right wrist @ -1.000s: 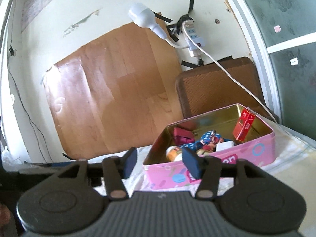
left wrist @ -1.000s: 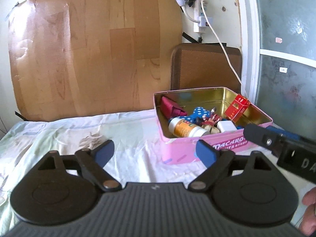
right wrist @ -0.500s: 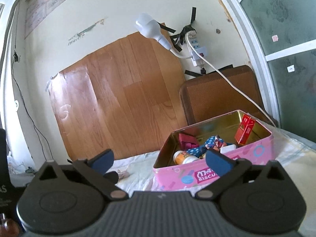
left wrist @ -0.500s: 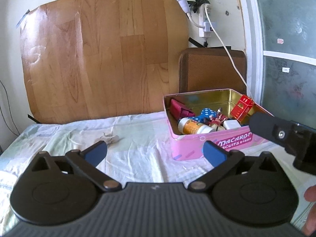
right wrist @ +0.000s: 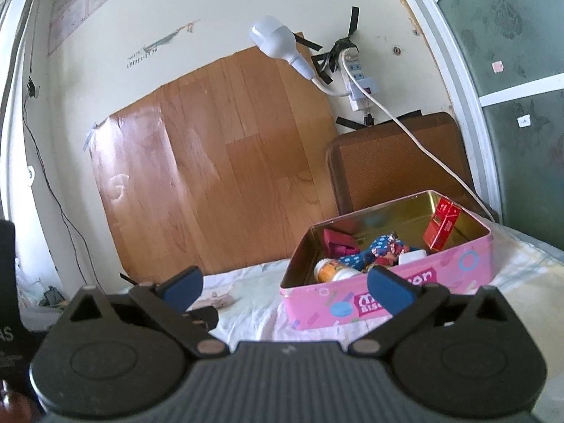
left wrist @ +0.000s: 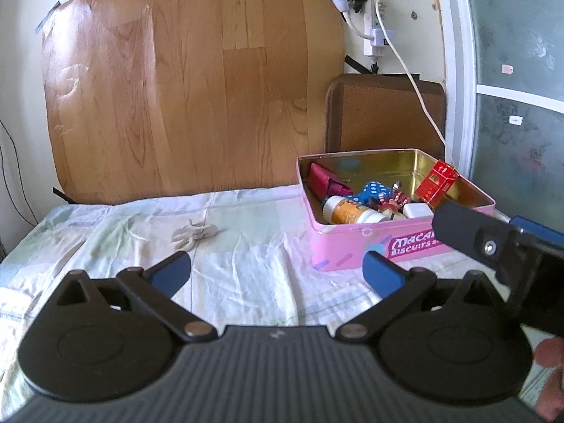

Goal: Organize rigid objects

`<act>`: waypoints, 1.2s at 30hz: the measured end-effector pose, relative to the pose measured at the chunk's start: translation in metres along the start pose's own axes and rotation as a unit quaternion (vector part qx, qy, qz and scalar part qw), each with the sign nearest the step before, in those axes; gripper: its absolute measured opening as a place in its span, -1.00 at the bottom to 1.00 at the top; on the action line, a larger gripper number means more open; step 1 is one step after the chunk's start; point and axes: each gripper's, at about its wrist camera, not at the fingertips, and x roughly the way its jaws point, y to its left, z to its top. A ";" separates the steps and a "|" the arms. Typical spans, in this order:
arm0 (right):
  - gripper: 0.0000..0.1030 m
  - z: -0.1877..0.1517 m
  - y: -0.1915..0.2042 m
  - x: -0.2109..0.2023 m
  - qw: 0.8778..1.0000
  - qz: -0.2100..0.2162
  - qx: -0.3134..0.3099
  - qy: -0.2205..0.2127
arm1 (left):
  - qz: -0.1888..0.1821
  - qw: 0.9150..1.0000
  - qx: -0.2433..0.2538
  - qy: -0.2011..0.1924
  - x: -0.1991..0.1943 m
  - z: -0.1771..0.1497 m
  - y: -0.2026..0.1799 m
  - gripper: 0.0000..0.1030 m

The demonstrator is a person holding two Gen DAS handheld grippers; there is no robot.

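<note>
Against the back wall a large wood-grain sheet (left wrist: 190, 84) is propped, and below it a bed (left wrist: 246, 246) covered with a pale, creased cloth carries everything else. Toward the bed's far right corner a pink biscuit tin (left wrist: 356, 243) stands open, and inside it a red box (left wrist: 437, 183) is leaned at the right wall, a dark red pouch (left wrist: 326, 185) at the left wall, and a white-capped orange bottle (left wrist: 347, 213), a blue dotted piece (left wrist: 373, 190) and a small white block (left wrist: 417, 210) are heaped between them. Near the middle of the bed, well apart from the tin, a small pale scrap (left wrist: 194, 234) lies alone on the cloth; what it is cannot be told. The sorting is judged close to done, with the scrap perhaps the last loose thing. For that pick to go well, the pads should be brought low on either side of the scrap and closed without pinching the cloth, and the release should be made well inside the tin's rim. The left gripper (left wrist: 276, 273) is held low over the near edge, tilted a little downward, with nothing between its pads; its jaws have just been opened to full spread. The right gripper (right wrist: 285, 289) is held nearly level just to its right, facing the tin; its jaws have likewise just been spread wide and nothing is gripped.
</note>
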 end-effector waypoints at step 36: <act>0.40 -0.048 0.127 0.241 0.959 0.128 -0.162 0.194 | 0.117 0.981 -0.143 0.058 0.105 -0.072 0.196 1.00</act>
